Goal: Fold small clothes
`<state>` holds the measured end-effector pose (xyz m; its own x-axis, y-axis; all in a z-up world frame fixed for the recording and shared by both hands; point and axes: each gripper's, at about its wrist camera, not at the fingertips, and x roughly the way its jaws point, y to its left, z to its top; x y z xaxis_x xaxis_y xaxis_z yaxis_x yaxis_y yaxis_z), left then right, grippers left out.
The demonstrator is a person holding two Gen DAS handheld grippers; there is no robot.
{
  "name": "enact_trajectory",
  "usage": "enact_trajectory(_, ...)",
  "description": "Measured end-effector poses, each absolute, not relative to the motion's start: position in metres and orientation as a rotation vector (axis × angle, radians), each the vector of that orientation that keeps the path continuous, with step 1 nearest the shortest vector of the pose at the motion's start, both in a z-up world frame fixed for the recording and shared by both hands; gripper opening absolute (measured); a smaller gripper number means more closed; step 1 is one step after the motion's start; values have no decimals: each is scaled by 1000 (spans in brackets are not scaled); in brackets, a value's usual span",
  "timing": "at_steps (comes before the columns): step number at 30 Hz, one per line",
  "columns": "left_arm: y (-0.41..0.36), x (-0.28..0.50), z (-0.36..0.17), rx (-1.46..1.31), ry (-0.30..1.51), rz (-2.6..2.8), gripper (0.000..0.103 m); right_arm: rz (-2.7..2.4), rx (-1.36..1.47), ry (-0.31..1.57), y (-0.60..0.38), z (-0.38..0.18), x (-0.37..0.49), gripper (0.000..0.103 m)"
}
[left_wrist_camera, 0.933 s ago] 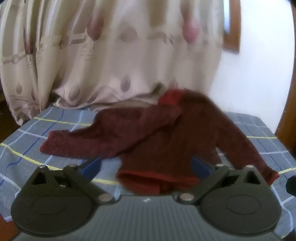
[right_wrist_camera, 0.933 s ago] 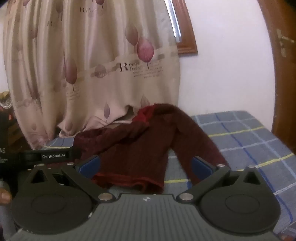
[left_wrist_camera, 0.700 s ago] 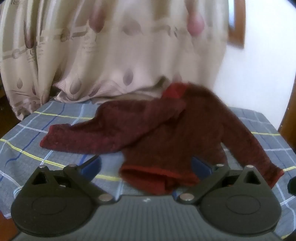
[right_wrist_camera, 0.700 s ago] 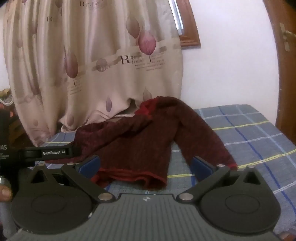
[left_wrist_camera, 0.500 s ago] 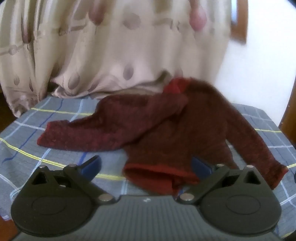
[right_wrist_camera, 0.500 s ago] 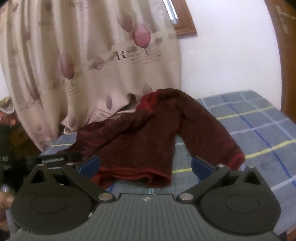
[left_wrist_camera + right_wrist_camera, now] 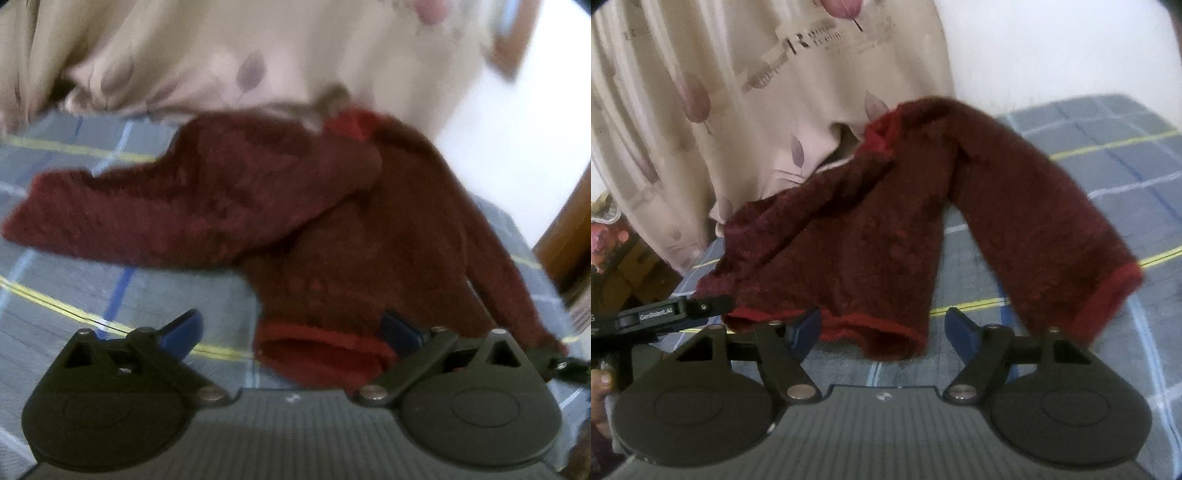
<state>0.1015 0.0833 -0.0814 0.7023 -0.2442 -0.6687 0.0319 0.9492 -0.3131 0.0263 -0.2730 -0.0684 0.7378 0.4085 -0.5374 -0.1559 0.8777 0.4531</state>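
Observation:
A small dark red knit sweater [image 7: 351, 236] lies on a blue checked cloth [image 7: 66, 280], collar away from me, hem near me. One sleeve is spread left, the other runs down to the right. My left gripper [image 7: 291, 328] is open and empty just above the hem's left part. In the right wrist view the sweater [image 7: 864, 236] lies the same way, its right sleeve cuff [image 7: 1108, 299] bright red. My right gripper [image 7: 882, 328] is open and empty over the hem's right corner. The left gripper's body [image 7: 661, 317] shows at that view's left edge.
A beige curtain with leaf prints [image 7: 768, 92] hangs behind the cloth and touches the sweater's collar. A white wall [image 7: 1052, 48] stands at the back right. Brown wood [image 7: 565, 240] borders the right. The cloth's right edge [image 7: 1160, 424] drops off near my right gripper.
Both grippers have moved forward and down towards the sweater's hem, so it looks larger. The right gripper's fingers stand closer together than before. The sweater has not moved.

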Motion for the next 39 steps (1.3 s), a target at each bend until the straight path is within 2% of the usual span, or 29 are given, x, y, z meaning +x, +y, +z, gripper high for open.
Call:
enact_trajectory(8,71,126,-102,-343,826,-308,100,368,571,790,-276,-94,75,74)
enact_trajectory(9,67,126,-102,-321,814,-322,95,380,580,798,-272,-94,79,74)
enact_trajectory(10,63,128,-102,-295,814,-338,85,386,576,810,-268,-93,83,69)
enact_trajectory(11,60,129,-101,-273,813,-336,82,380,553,824,-263,-92,87,55)
enact_trajectory(12,60,128,-101,-268,808,-338,77,375,537,839,-259,-91,92,46)
enact_trajectory(13,61,128,-100,-269,805,-341,64,381,543,851,-259,-93,96,30)
enact_trajectory(14,63,128,-100,-271,801,-347,53,389,559,853,-258,-95,97,25)
enact_trajectory(17,74,125,-98,-320,779,-369,36,424,592,840,-262,-98,97,21)
enact_trajectory(20,87,121,-88,-400,755,-396,32,494,632,800,-271,-92,88,18)
enact_trajectory(26,85,68,-7,-316,614,-495,31,597,619,658,-281,-24,42,17)
enact_trajectory(29,75,32,21,-238,619,-549,32,646,593,608,-292,13,5,17)
enact_trajectory(31,68,9,19,-215,673,-563,38,660,570,607,-302,26,-17,17)
enact_trajectory(33,63,-13,3,-200,741,-566,43,656,580,652,-313,20,-40,17)
enact_trajectory(35,62,-28,-16,-180,782,-541,58,613,562,724,-320,0,-59,17)
enact_trajectory(37,71,-38,-30,-181,804,-493,61,548,572,828,-330,-34,-70,18)
enact_trajectory(39,82,-44,-35,-181,789,-428,62,472,543,908,-341,-61,-75,23)
